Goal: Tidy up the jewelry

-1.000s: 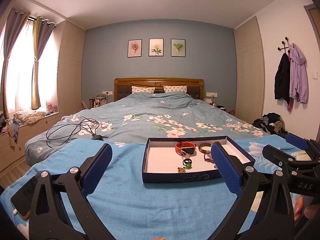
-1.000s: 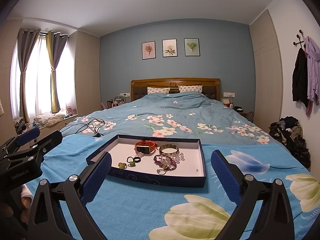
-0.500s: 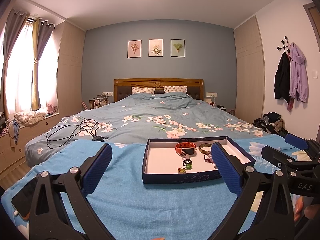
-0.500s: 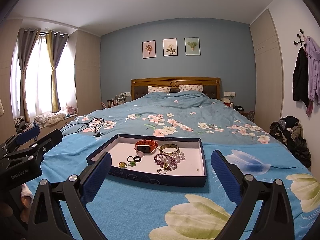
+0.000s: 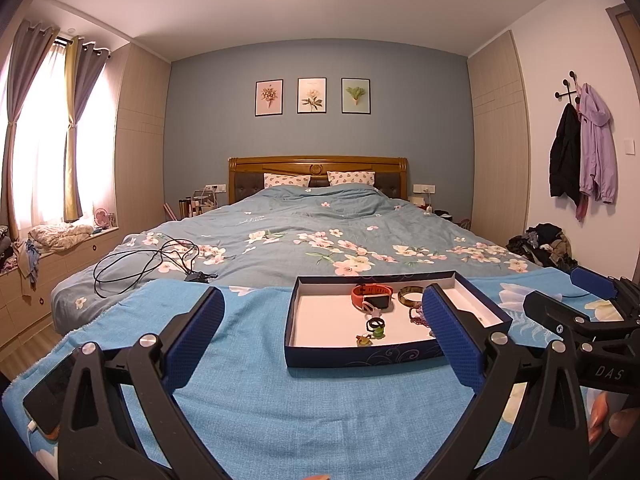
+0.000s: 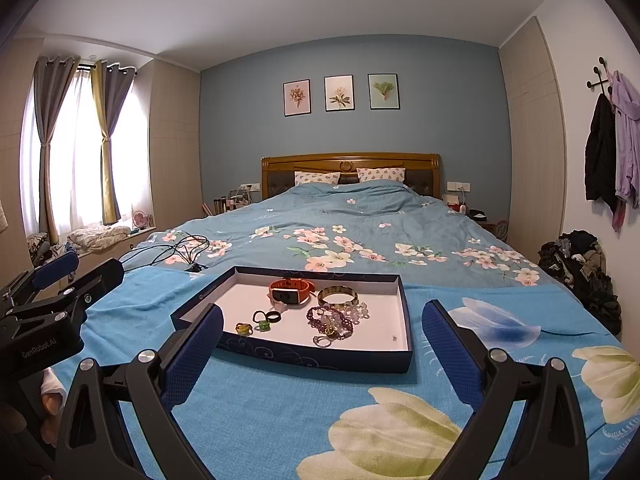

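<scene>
A dark blue tray (image 6: 320, 354) with a white floor lies on a blue cloth at the foot of the bed; it also shows in the left wrist view (image 5: 360, 358). In it lie an orange watch (image 6: 290, 290), a gold bangle (image 6: 337, 296), purple and clear bead bracelets (image 6: 332, 320) and small rings (image 6: 262, 322). My left gripper (image 5: 320, 332) is open and empty, just left of the tray. My right gripper (image 6: 320, 344) is open and empty, in front of the tray.
A phone (image 5: 48, 396) lies at the cloth's left edge. Black cables (image 5: 148, 260) lie on the floral duvet behind. A pile of clothes (image 6: 580, 268) sits on the floor at the right. The blue cloth (image 6: 280, 412) spreads in front of the tray.
</scene>
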A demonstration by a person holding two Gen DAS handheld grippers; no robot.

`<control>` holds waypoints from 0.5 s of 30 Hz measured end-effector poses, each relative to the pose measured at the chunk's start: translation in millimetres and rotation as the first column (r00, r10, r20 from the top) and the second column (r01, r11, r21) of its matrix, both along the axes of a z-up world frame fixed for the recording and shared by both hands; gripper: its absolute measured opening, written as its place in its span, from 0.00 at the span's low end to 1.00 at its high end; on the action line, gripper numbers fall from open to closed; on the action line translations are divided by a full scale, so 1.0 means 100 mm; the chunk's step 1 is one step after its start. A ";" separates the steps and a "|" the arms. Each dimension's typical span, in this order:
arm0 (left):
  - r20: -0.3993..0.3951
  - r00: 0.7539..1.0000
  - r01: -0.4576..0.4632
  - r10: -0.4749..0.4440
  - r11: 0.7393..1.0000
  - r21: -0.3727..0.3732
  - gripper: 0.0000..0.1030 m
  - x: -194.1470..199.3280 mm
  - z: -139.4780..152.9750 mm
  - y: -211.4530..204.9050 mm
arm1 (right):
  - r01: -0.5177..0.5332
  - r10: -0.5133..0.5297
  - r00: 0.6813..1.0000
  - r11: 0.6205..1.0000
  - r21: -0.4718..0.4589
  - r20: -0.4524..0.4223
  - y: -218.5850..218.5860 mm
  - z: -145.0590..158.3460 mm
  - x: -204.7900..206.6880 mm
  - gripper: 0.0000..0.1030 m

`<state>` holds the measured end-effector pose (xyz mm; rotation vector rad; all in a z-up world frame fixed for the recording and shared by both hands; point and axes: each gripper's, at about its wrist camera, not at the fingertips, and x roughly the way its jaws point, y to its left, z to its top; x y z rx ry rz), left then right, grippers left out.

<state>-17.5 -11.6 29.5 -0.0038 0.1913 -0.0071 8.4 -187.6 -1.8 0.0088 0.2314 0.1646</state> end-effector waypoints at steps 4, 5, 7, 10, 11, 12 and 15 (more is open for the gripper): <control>0.002 1.000 0.001 -0.001 1.000 -0.001 0.94 0.00 0.00 0.00 | 0.001 -0.001 1.000 1.000 0.000 -0.001 0.00 -0.01 -0.01 0.93; 0.002 1.000 0.000 0.000 1.000 -0.001 0.94 0.00 0.00 0.00 | 0.002 -0.002 1.000 1.000 0.000 0.000 0.00 -0.01 0.00 0.93; 0.001 1.000 0.000 0.000 1.000 -0.001 0.94 0.00 0.00 0.00 | 0.000 0.000 1.000 1.000 0.001 -0.003 0.00 -0.01 -0.01 0.93; 0.000 1.000 -0.001 0.001 1.000 0.000 0.94 0.00 0.00 0.00 | 0.000 0.000 1.000 1.000 0.002 -0.003 0.00 -0.01 -0.01 0.93; 0.001 1.000 0.000 0.000 1.000 0.000 0.94 0.00 0.00 -0.01 | 0.001 -0.001 1.000 1.000 0.002 -0.003 -0.01 -0.01 0.00 0.93; 0.002 1.000 0.000 0.000 1.000 -0.001 0.94 -0.01 0.00 0.00 | 0.000 0.000 1.000 1.000 0.002 -0.003 -0.01 -0.01 0.00 0.93; 0.001 1.000 -0.001 0.001 1.000 0.000 0.94 0.00 0.00 -0.01 | 0.000 0.000 1.000 1.000 0.002 -0.002 -0.01 -0.01 0.00 0.93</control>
